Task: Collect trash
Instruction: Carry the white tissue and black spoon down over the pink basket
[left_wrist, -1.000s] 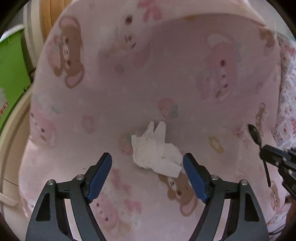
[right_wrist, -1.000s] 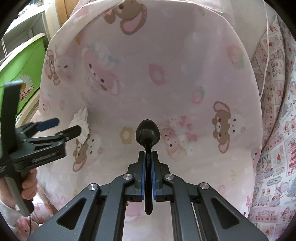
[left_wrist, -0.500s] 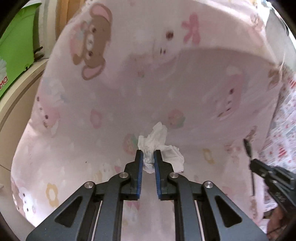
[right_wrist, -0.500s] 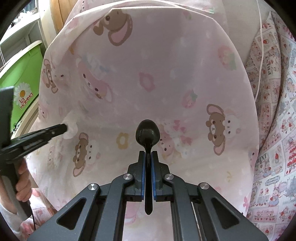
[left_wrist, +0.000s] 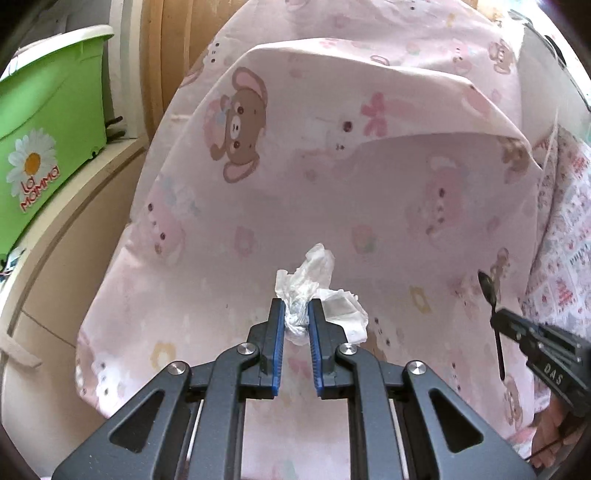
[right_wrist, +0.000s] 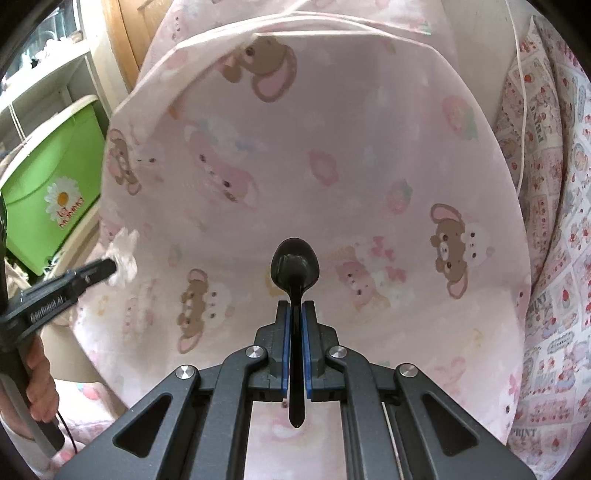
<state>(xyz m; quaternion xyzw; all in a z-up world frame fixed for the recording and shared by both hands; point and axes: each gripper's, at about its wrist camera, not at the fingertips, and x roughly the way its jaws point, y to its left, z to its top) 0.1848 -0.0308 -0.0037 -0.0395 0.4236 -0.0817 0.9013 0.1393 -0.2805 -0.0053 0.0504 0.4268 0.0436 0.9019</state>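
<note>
A: What is held by the left gripper (left_wrist: 296, 319)?

B: A crumpled white tissue (left_wrist: 314, 291) is pinched between its blue pads, which are closed nearly together on the wad. Part of the tissue hangs loose to the right of the fingers, over the pink bear-print pillowcase (left_wrist: 332, 166); whether it touches the fabric cannot be told.

A: And the right gripper (right_wrist: 294, 317)?

B: Its fingers are clamped on the handle of a black plastic spoon (right_wrist: 294, 267), bowl pointing forward and the handle end projecting back between the jaws.

A: How should the step in hand be done well?

B: The pinch should probably be kept firm while the tissue is carried, since soft paper can slip or tear. The loose flap should be kept from snagging on the fabric. No bin is seen, so the drop-off place cannot be judged.

A: What can be counted?

B: One tissue, one spoon, two grippers, and one green storage box (left_wrist: 44, 147) at the left are seen.
</note>
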